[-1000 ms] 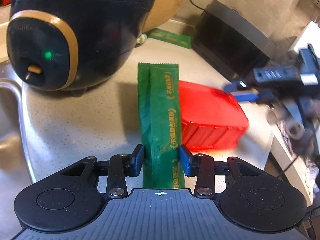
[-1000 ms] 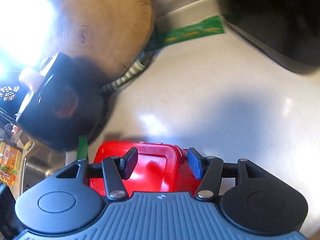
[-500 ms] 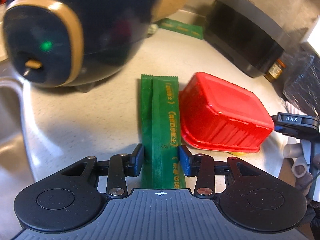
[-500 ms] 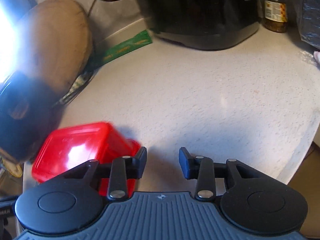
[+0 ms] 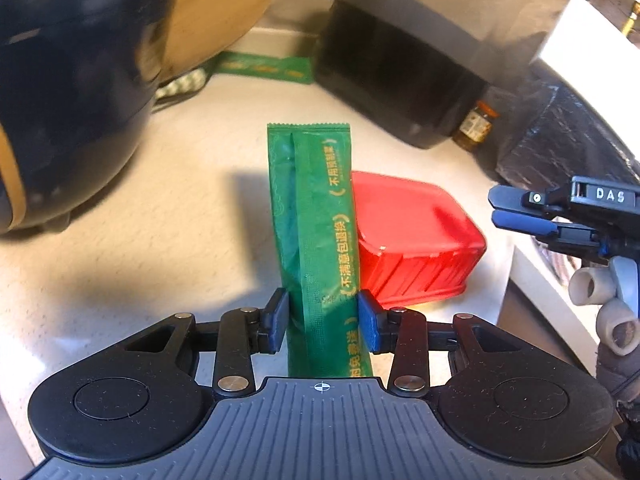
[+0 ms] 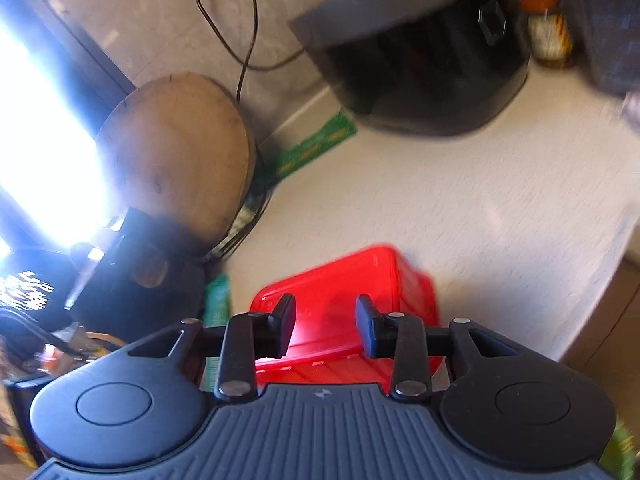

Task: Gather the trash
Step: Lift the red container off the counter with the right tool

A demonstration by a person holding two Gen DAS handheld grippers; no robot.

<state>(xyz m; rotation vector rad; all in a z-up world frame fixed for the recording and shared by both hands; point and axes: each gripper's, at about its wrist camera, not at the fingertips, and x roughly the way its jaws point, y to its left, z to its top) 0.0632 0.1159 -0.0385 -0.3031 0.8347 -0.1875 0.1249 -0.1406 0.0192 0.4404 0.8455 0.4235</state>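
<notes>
left wrist: left claw (image 5: 323, 322) still grips green packet (image 5: 316, 216); right claw (image 6: 325, 330), open, back over red box (image 6: 344, 300).

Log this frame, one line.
left gripper: shut on green sachet | right gripper: open over red box | second sachet on counter

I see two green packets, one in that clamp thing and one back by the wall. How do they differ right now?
The held green packet is pinched between the left tool's fingers, pointing away from the camera; the far green packet lies flat on the counter against the wall. The held one shows sharp yellow print; the far one is blurred. Both are long green sachets with yellow markings.
</notes>
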